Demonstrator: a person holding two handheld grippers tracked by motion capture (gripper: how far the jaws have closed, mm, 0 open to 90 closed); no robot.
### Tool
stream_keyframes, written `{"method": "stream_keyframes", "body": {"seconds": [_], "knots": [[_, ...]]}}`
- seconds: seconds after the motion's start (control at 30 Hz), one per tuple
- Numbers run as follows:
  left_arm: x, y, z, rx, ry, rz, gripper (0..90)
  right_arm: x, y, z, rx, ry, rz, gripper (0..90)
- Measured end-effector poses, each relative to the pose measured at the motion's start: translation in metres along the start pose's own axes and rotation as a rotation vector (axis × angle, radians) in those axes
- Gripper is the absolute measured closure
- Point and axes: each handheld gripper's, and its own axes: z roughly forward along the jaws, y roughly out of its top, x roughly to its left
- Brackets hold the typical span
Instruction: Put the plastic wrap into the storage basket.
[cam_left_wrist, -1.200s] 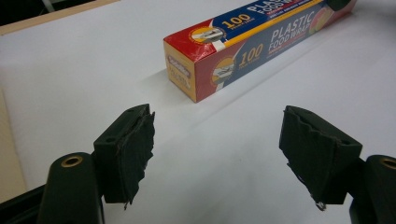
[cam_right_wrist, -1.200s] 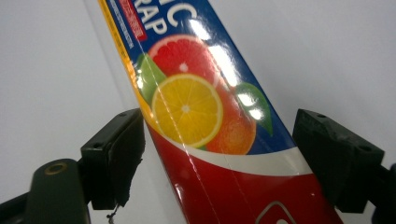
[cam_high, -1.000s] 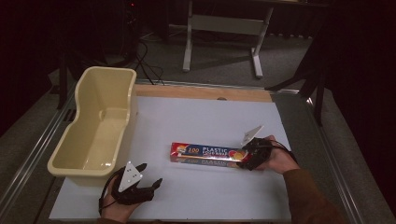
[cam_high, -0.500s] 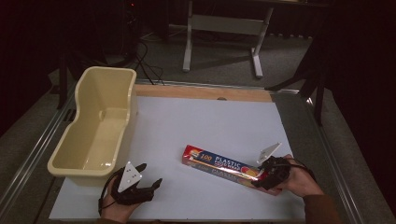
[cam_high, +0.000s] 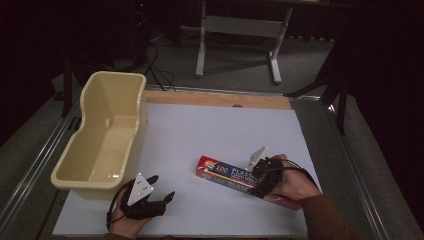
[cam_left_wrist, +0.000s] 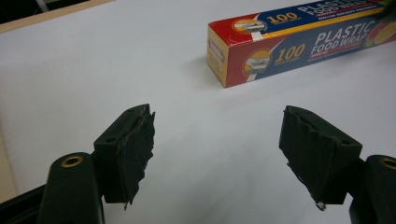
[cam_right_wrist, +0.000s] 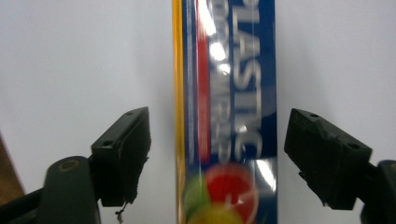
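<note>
One plastic wrap box (cam_high: 245, 179) lies flat on the white mat, well apart from the cream tub (cam_high: 102, 135); my right gripper (cam_high: 265, 175) straddles it wide open, my left gripper (cam_high: 150, 197) gapes empty, and I judge it light, stiff, glossy-slick, best pinched across its narrow sides.

my left gripper (cam_high: 159, 194): black, grey triangular plate, brass rivets | my right gripper (cam_high: 260, 175): black, same plate, black cable | sleeve (cam_high: 322, 220): brown
</note>
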Motion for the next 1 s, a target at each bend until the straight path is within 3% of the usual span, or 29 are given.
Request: {"method": "stream_keyframes", "body": {"seconds": [0.13, 0.17, 0.23, 0.33, 0.37, 0.5, 0.77, 1.0], "knots": [[0.001, 0.000, -0.001, -0.006, 0.000, -0.002, 26.1, -0.004, 0.018, 0.008, 0.050, 0.011, -0.017, 25.0], [0.001, 0.000, -0.002, -0.007, 0.000, -0.002, 26.1, -0.008, 0.024, 0.016, 0.101, 0.023, -0.025, 26.2], [0.001, 0.000, -0.001, -0.006, -0.001, -0.004, 26.1, -0.010, 0.028, 0.024, 0.130, 0.043, -0.030, 26.6], [0.001, 0.000, 0.000, -0.004, -0.002, -0.003, 26.1, -0.014, 0.032, 0.033, 0.152, 0.070, -0.029, 32.7], [0.000, 0.000, 0.000, 0.000, -0.003, 0.001, 26.1, -0.015, 0.033, 0.035, 0.164, 0.101, -0.029, 37.3], [0.000, 0.000, 0.000, 0.000, -0.005, 0.001, 26.1, -0.017, 0.037, 0.039, 0.198, 0.130, -0.029, 38.5], [0.001, 0.000, 0.000, -0.004, -0.002, -0.008, 26.2, -0.013, 0.043, 0.038, 0.259, 0.091, -0.002, 41.3], [0.000, 0.000, 0.001, 0.000, -0.004, -0.004, 26.1, -0.008, 0.042, 0.037, 0.259, 0.079, 0.022, 41.5]]}}
